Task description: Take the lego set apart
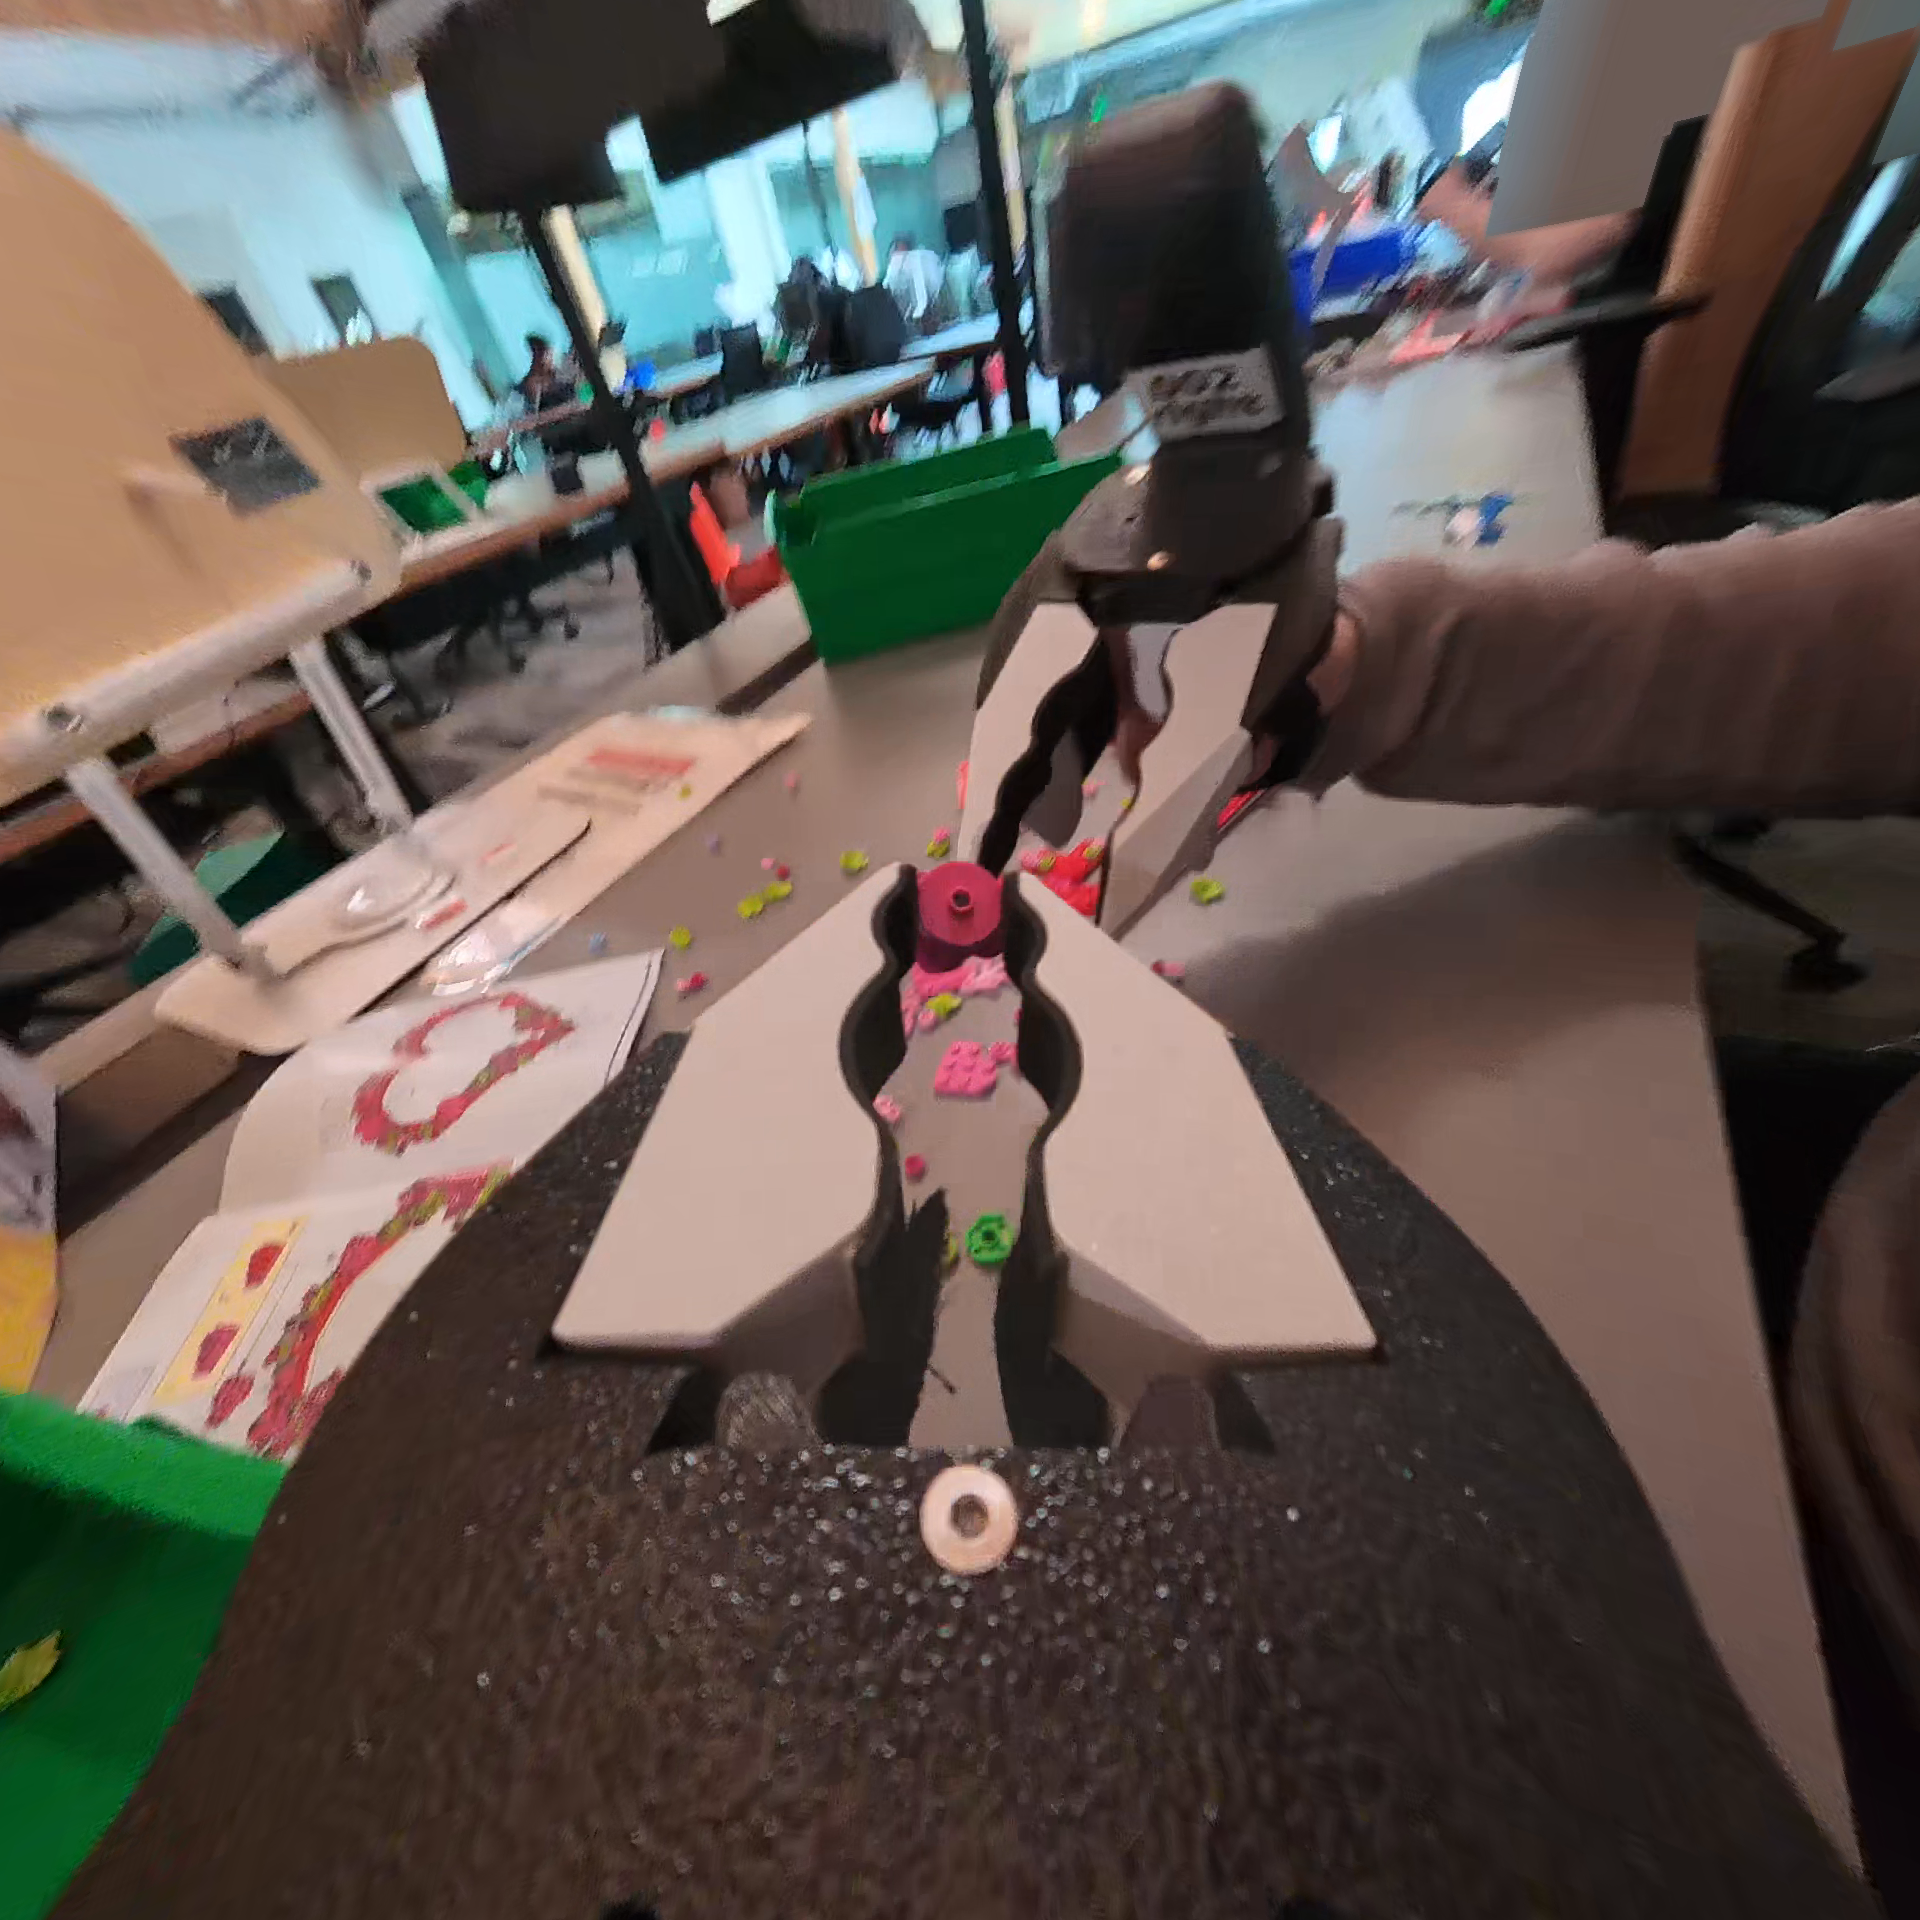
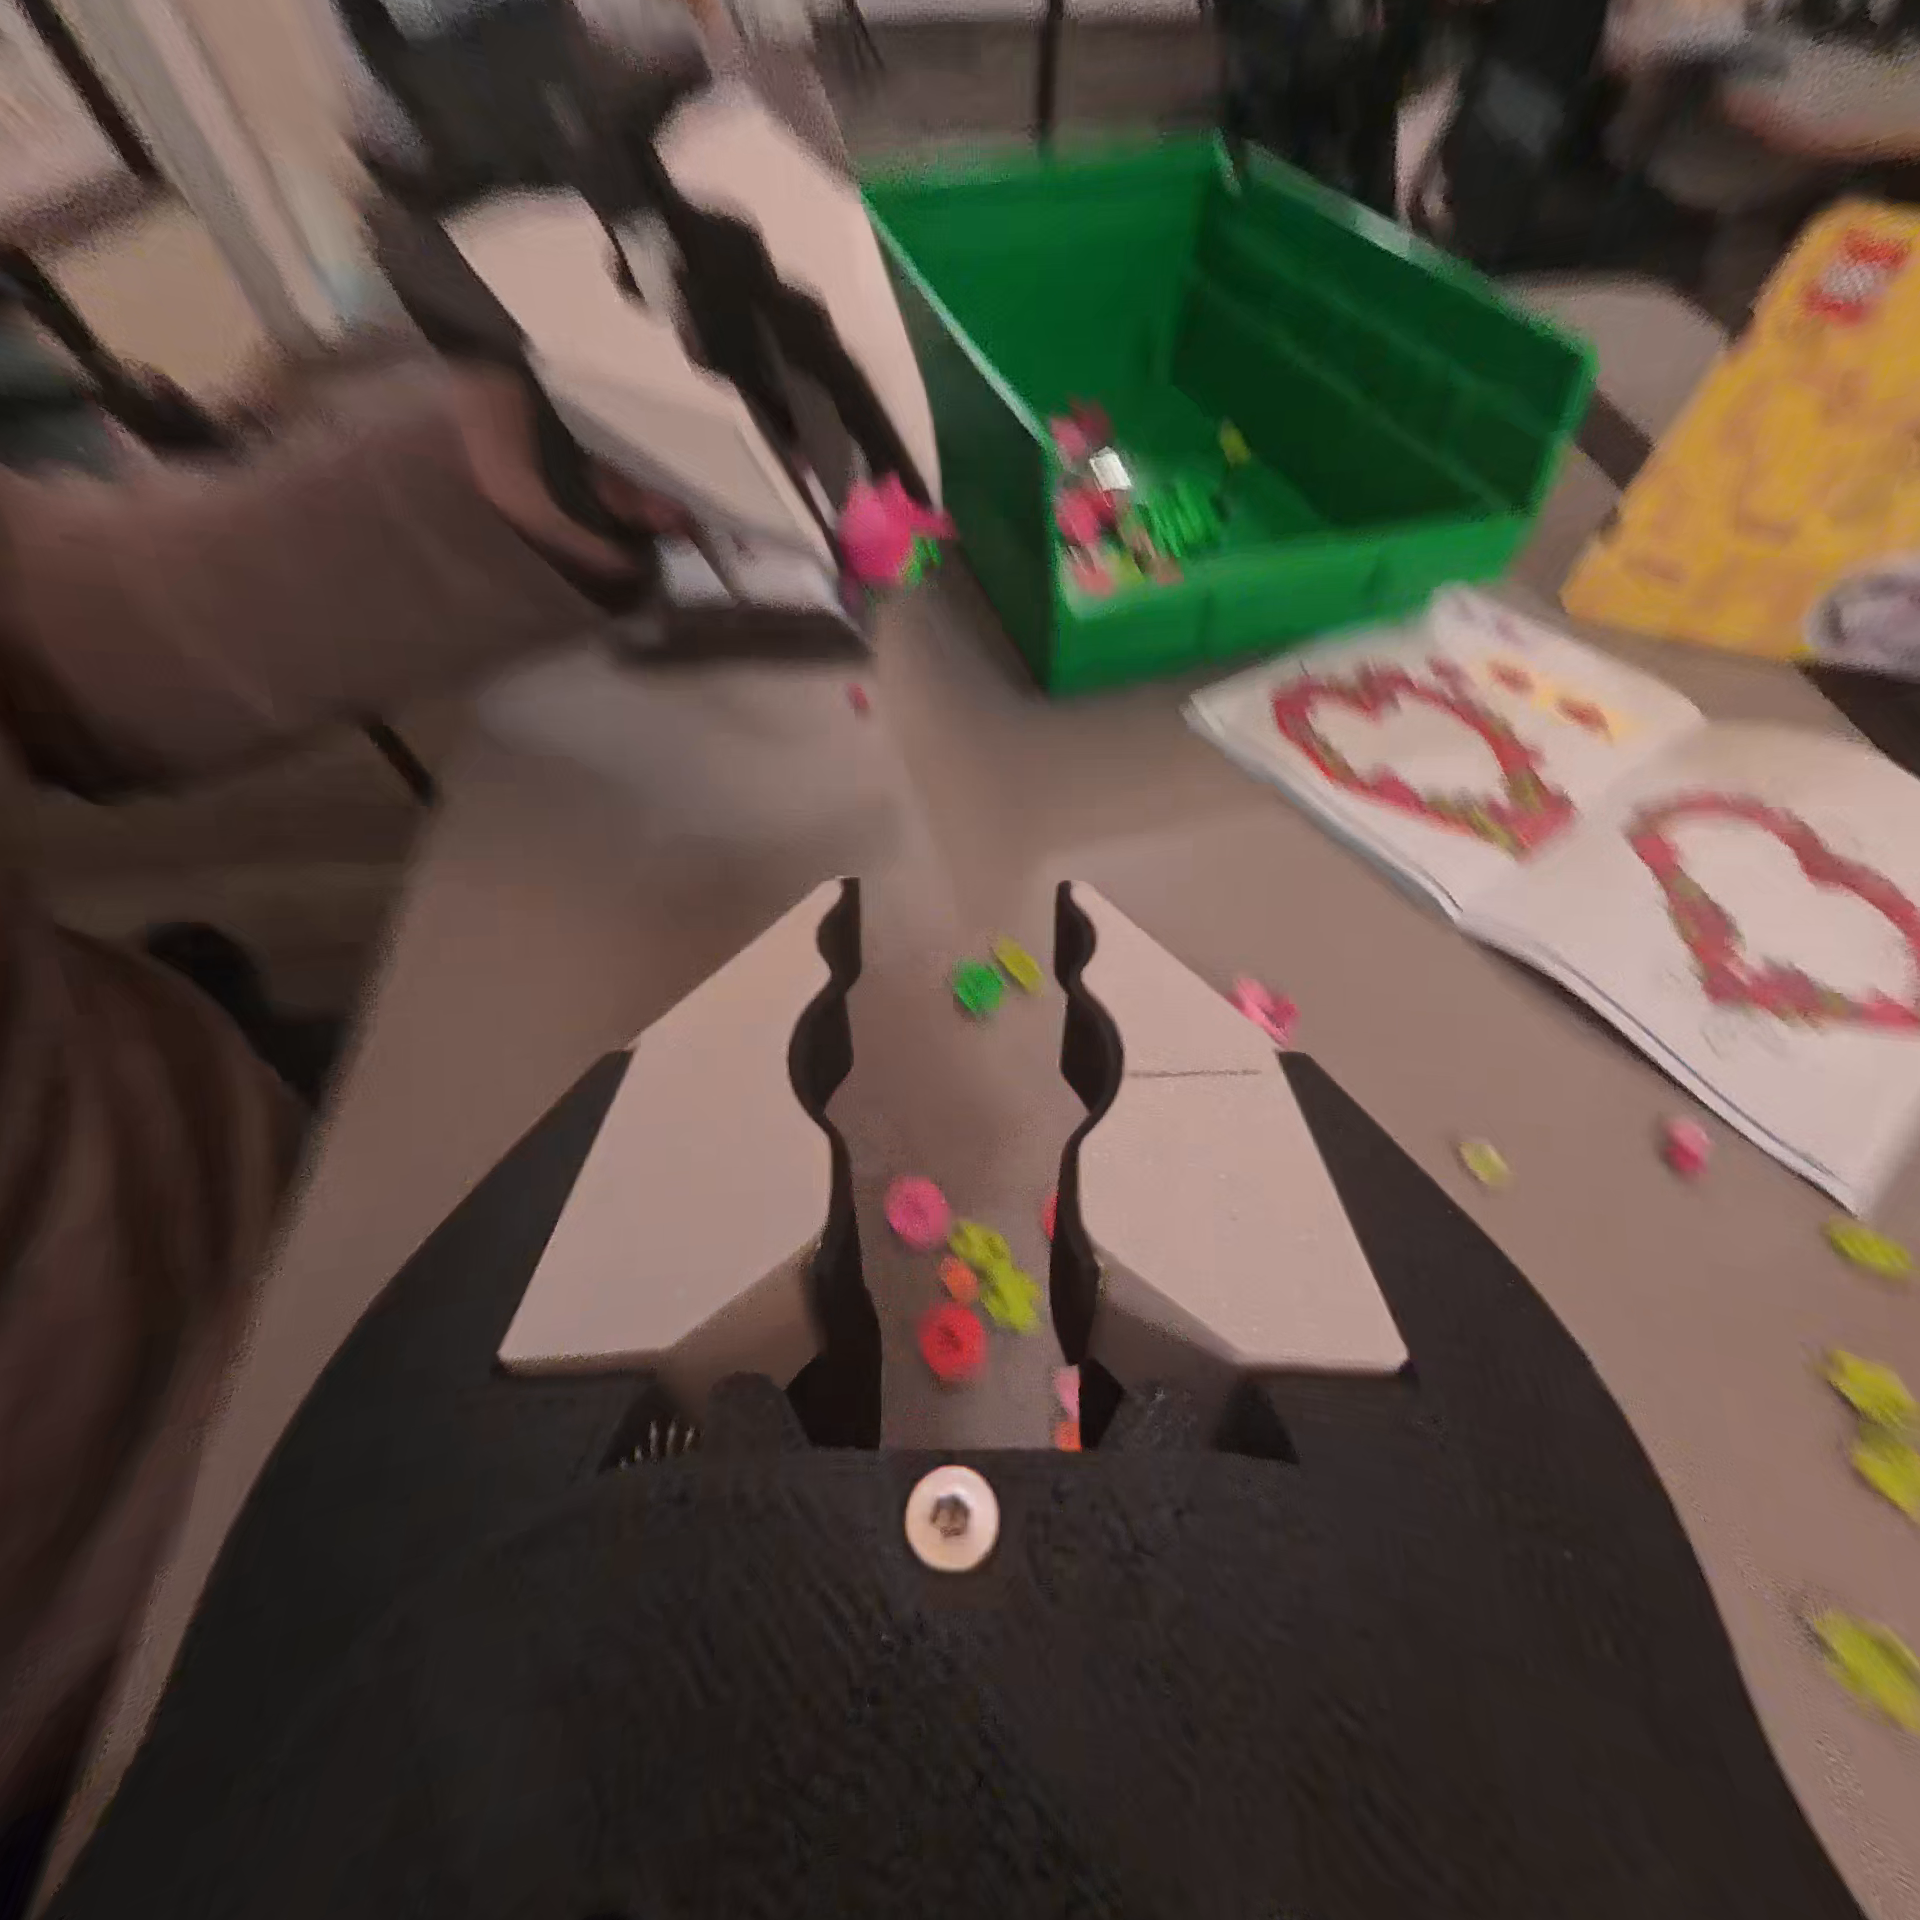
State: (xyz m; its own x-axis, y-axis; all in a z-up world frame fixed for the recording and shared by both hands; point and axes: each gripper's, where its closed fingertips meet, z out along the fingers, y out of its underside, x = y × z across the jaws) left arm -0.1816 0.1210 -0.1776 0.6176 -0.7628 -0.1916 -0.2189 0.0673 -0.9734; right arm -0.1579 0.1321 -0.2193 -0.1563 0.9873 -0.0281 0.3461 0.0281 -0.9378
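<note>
Two handheld grippers were recorded over a grey table [image 1: 1455, 1039], with the green bin [image 2: 1299, 582] taken as landmark. Left gripper [image 1: 958, 909]: fingers clamped on a dark pink round lego piece [image 1: 956, 920], held at the fingertips above the table; from the right wrist view the same pink piece [image 2: 883, 535] sat just beside the bin's near-left corner, with a trace of green under it. Right gripper [image 2: 956, 894]: jaws apart, nothing between them, the table showing through the gap, placed nearer the camera than the bin and well apart from it. Loose lego pieces [image 2: 971, 1273], pink, red, orange and lime green: scattered on the table in front of the bin; further pieces [image 2: 1117, 499] lay inside the bin. Open instruction booklet [image 2: 1558, 862] with heart-shaped pictures: flat on the table, to the right of the bin. Yellow box [image 2: 1756, 457]: right of the bin, behind the booklet. Blur prevented a closer count.
</note>
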